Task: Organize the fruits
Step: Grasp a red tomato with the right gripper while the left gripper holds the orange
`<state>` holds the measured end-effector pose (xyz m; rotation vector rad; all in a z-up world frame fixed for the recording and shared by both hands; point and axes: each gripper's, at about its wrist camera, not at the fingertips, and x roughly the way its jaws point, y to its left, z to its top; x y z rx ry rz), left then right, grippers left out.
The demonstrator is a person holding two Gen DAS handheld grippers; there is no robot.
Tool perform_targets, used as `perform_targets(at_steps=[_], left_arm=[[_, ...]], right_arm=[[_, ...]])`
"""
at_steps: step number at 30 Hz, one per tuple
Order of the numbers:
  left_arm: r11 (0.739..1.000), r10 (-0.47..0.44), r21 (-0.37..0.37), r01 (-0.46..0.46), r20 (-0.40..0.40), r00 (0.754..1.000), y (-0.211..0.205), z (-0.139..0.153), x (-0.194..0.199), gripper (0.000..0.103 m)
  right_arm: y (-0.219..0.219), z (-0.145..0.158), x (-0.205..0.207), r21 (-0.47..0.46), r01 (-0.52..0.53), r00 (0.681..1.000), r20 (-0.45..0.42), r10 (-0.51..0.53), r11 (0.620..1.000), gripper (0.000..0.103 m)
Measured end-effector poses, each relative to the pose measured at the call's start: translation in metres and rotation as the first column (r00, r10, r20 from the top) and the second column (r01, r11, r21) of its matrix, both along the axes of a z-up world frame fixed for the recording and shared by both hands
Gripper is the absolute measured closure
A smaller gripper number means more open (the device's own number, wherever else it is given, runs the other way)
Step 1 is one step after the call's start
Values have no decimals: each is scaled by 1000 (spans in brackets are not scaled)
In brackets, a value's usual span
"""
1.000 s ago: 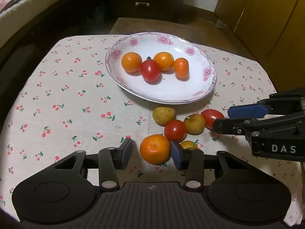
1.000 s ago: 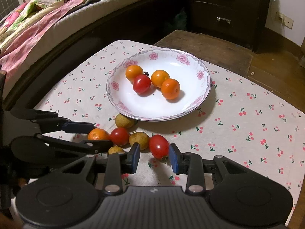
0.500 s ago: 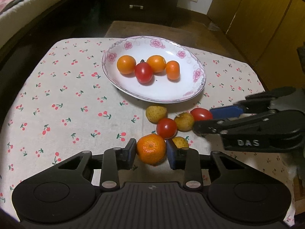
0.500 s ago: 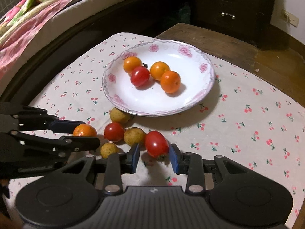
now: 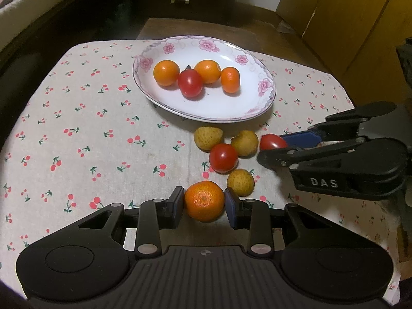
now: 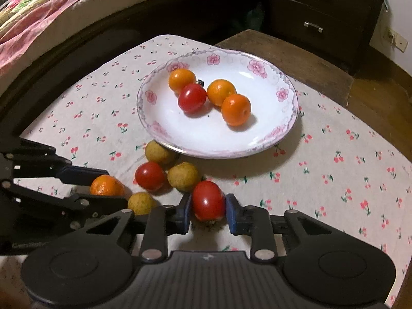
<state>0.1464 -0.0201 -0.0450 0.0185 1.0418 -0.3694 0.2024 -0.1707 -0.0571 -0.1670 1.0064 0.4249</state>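
Note:
My left gripper (image 5: 204, 198) is shut on a mandarin (image 5: 203, 202) that rests on the cherry-print tablecloth (image 5: 85, 134). My right gripper (image 6: 208, 207) has its jaws closing, and both blue pads touch a red tomato (image 6: 207, 200) on the cloth. In the left wrist view the right gripper (image 5: 273, 147) comes in from the right around that tomato (image 5: 271, 141). In the right wrist view the left gripper (image 6: 114, 186) holds the mandarin (image 6: 104, 185). The flowered white plate (image 5: 265, 87) holds three mandarins and one tomato (image 5: 190, 83).
Between the grippers and the plate (image 6: 154, 97) lie three yellow-brown fruits, one of them (image 5: 208, 137) nearest the plate, and a loose tomato (image 5: 223, 157). A bed (image 6: 38, 13) lies beyond the table's left edge, a dark dresser (image 6: 316, 13) behind it, and wooden cabinets (image 5: 355, 25) to the right.
The left jaws closed from wide apart onto the mandarin. The right jaws narrowed onto the tomato, which now sits squarely between the pads. Neither hand has shifted much.

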Motion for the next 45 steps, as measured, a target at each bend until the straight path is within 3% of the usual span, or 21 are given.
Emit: perform_targets(at_steps=[14,20,24,34,39,42,45], left_arm=[[999,-34,17,33,9,999,-8,-1,-32,58],[999,-33,16,33,13,999,-8,-1,-32,44],[999,-28,20,27,29,999,-8,2,-31,41],[999,-23,38,22,28,999,-5,-3,-29,39],[999,-38,32,37,34,999,-9,-3,-28,43],[998,-44,40,42,42,998,-11,-3,-29,60],[999,-33,34,31,35,999,-9,-2,-29,61]], right_arm=[[3,3,-56,-21,-19,999,-33,18,1000,71],[0,7,-55,12,-12,999,-34,13,1000,71],[-2,14,-50,40,-3,1000,-11,3,999,70],[9,5,-39,8,-12,1000,-9,12,1000,70],[10,4,-40,-15,-14,1000,-9,14,1000,71],[10,4,-40,-16,-16,1000,-11,15,1000,71],[10,4,-42,-14,-20,1000,-13,20,1000,71]])
